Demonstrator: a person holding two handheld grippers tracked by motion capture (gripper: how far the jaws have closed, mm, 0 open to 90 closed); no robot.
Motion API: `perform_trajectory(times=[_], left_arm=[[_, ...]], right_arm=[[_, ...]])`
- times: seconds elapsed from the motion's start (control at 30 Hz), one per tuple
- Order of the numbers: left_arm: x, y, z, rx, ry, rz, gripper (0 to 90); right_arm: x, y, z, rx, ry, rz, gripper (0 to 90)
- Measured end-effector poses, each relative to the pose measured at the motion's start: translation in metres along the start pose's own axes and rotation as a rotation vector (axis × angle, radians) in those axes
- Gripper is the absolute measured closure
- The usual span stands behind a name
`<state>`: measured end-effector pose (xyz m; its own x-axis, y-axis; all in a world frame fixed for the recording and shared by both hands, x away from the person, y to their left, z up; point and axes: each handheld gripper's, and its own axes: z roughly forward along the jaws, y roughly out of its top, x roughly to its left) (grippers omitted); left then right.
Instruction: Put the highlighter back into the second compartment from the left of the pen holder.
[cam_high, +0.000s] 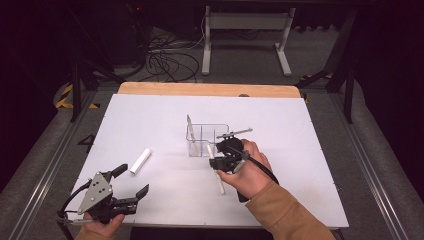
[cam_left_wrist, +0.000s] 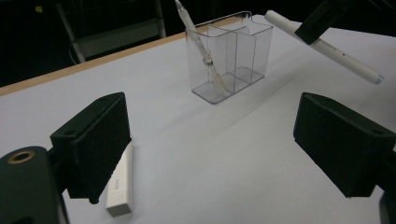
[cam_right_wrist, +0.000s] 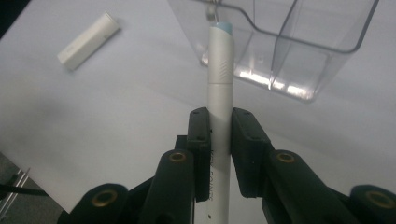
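At the near left of the bench (cam_high: 150, 107), the left hand-held gripper (cam_high: 131, 185) rests low over the white surface with its jaws spread wide and nothing between them; in the left gripper view the two black pads (cam_left_wrist: 95, 140) stand well apart over bare bench. Just beyond it, a short white cap-like piece (cam_high: 140, 160) lies flat on the bench, apart from the jaws and pointing diagonally toward the far right; the left gripper view shows it lying just beside the left pad. Toward the centre stands a clear plastic organiser (cam_high: 206, 140) with open-topped compartments, upright on the bench. A thin pen-like item (cam_high: 190, 126) leans in its leftmost compartment, its tip rising above the rim. Right of centre, the right hand-held gripper (cam_high: 216, 167) is clamped on a white marker (cam_high: 216, 175), which is raised off the bench just in front of the organiser. In the right gripper view the two pads press on the marker's barrel from both sides, and its pale blue end (cam_right_wrist: 224, 27) points toward the organiser's near wall, at about rim level. The person's right hand (cam_high: 250, 167) and tan sleeve (cam_high: 287, 215) come in from the near right edge.
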<state>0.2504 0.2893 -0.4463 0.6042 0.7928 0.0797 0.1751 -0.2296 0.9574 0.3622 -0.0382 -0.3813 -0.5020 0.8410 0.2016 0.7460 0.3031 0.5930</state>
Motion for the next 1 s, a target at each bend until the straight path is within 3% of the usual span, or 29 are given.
perform_trajectory(times=[0.23, 0.53, 0.73, 1.0], left_arm=[[0.000, 0.000, 0.000, -0.003, 0.001, -0.004, 11.3], [0.000, 0.000, 0.000, -0.002, 0.004, -0.001, 11.4], [0.001, 0.000, 0.000, 0.001, 0.006, 0.000, 11.3], [0.001, 0.000, -0.001, -0.001, 0.006, -0.001, 11.4]], right_arm=[[0.002, 0.006, -0.011, -0.132, 0.028, -0.041, 78.9], [0.001, 0.015, -0.017, -0.254, 0.053, -0.093, 78.8], [-0.001, 0.023, -0.020, -0.366, 0.055, -0.142, 78.9], [0.000, 0.032, -0.020, -0.465, 0.051, -0.181, 78.9]])
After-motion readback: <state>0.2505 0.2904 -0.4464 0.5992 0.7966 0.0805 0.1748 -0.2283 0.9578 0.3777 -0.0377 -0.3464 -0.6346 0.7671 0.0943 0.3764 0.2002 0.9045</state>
